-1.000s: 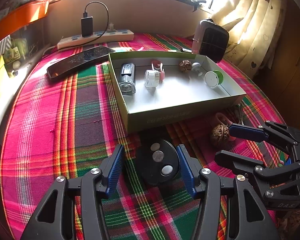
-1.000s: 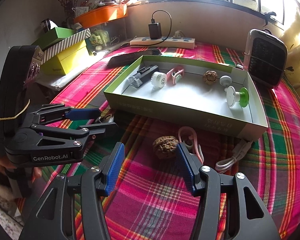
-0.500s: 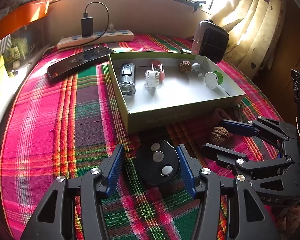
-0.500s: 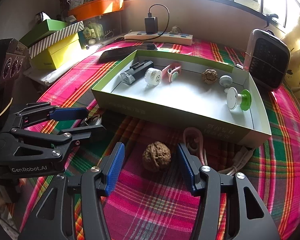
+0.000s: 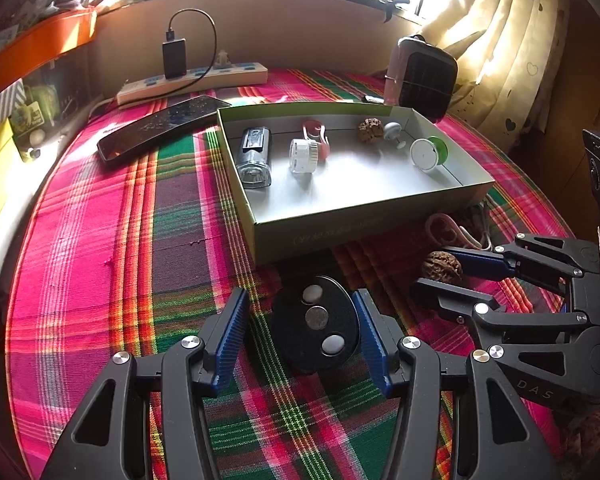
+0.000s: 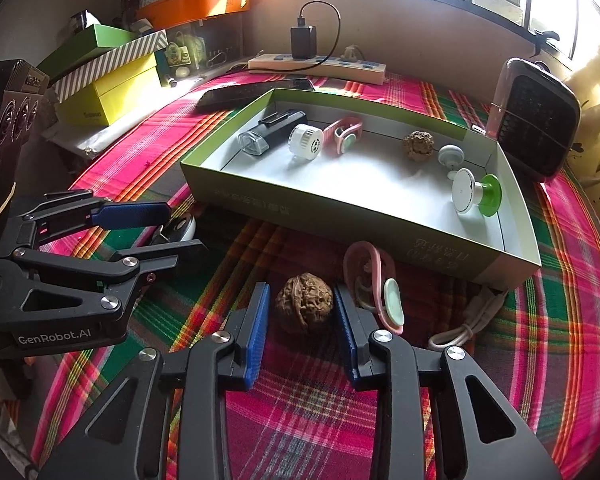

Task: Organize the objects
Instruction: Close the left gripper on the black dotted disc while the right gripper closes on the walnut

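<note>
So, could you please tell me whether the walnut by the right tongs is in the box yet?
Out. The walnut sits on the tablecloth before the box.

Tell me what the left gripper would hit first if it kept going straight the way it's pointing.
Most likely the black oval disc lying on the tablecloth between the open fingers of the left gripper. Beyond it stands the near wall of the green box, though depth is hard to judge.

home | plaid tablecloth (image 5: 100, 248) | heart curtain (image 5: 512, 60) | power strip (image 6: 320, 65)
</note>
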{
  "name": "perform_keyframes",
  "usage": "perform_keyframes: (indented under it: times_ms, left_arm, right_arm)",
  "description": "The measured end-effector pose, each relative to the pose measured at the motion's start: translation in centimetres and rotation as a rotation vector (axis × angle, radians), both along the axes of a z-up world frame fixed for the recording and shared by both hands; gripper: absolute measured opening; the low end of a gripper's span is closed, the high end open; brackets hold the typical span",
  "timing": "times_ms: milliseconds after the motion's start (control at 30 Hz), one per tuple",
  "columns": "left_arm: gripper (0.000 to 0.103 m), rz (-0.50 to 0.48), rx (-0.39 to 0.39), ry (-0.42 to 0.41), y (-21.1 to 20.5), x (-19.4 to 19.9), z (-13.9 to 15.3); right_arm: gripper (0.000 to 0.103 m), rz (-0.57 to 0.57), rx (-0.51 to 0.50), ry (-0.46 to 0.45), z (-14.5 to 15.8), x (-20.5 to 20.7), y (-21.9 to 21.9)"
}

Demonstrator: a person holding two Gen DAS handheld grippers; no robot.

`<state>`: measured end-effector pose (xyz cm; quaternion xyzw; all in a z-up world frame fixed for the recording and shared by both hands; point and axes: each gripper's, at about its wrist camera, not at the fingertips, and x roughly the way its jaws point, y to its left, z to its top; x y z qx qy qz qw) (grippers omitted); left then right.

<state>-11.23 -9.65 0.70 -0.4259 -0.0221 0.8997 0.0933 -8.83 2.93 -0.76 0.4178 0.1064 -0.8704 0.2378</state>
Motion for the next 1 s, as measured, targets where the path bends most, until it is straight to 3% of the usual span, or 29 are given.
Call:
perform_keyframes:
  times_ms: [233,1000]
  left_arm:
    - [0.038,0.031,-0.019,0.007,-0.32,0.23,-0.07]
    - [0.038,0.032,-0.026,0.011,-0.42,0.24,-0.01]
  right_arm:
    - [0.029,-0.005,-0.017,-0.008,-0.02,-0.06,0.22]
    - [0.029,-0.005,-0.016,-0.008,0.01,0.03,0.22]
